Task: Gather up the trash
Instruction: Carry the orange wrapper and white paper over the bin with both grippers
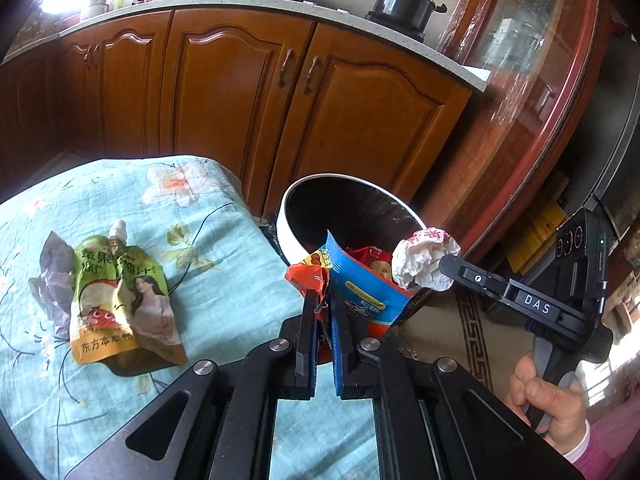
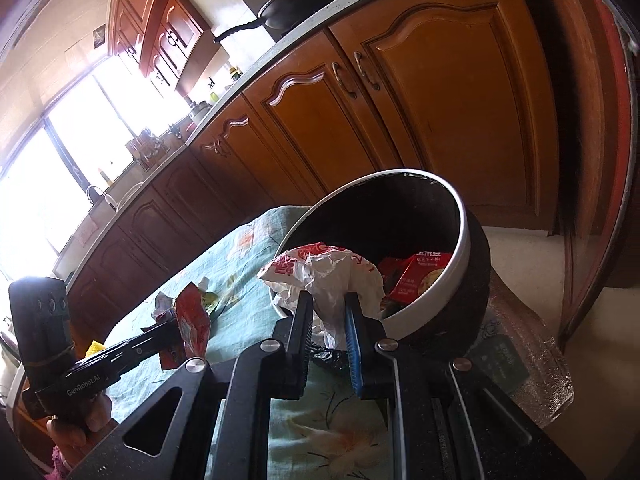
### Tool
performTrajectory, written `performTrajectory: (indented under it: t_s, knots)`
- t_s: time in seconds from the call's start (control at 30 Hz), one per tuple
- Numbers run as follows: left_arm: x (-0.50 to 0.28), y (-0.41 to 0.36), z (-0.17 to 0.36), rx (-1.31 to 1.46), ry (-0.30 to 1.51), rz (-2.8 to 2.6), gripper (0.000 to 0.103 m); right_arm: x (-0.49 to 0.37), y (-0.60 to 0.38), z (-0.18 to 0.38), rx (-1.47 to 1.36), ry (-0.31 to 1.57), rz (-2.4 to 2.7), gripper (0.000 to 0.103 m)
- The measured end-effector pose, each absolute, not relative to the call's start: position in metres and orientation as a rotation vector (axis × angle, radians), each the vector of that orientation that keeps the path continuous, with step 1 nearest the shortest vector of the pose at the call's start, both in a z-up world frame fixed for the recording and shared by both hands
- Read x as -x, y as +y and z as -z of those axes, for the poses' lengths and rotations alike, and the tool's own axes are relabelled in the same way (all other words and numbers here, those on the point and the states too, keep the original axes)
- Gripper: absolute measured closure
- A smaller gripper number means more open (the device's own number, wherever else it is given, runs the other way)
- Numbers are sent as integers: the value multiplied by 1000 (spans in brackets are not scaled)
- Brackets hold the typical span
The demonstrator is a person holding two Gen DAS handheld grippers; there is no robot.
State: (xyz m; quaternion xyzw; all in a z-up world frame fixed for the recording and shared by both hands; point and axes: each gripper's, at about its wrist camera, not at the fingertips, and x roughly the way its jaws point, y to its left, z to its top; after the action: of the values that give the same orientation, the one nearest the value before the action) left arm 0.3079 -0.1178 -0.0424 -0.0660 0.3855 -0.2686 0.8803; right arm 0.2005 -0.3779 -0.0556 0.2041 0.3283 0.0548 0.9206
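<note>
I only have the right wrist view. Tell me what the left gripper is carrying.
Observer: The left gripper is shut on a blue packet and an orange wrapper together.
Operator: Report what trash lies on the cloth.
Observer: A green juice pouch lies flat there, with a crumpled clear wrapper beside its left edge.
</note>
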Motion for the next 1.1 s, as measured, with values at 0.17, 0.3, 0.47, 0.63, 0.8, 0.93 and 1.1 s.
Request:
performTrajectory:
  t_s: [0.17, 0.3, 0.47, 0.63, 0.8, 0.93, 1.1]
  knots:
    - [-326, -135, 41, 126, 802, 577, 99, -205, -384, 51, -409, 667, -93, 87]
    - [-337, -149, 42, 106, 801, 580, 99, -211, -388, 51, -392, 675, -78, 87]
    - [-350, -165, 44, 91, 816, 577, 98, -220, -392, 51, -376, 688, -61, 87]
    - [-363, -179, 49, 72, 830, 574, 98, -227, -394, 52, -363, 698, -53, 87]
    - [-377, -193, 53, 48, 839, 571, 98, -237, -399, 52, -345, 714, -42, 87]
    - [-388, -202, 57, 36, 846, 565, 98, -245, -401, 54, -334, 728, -34, 87]
    - [-400, -212, 60, 21, 856, 561, 98, -256, -402, 54, -320, 741, -27, 87]
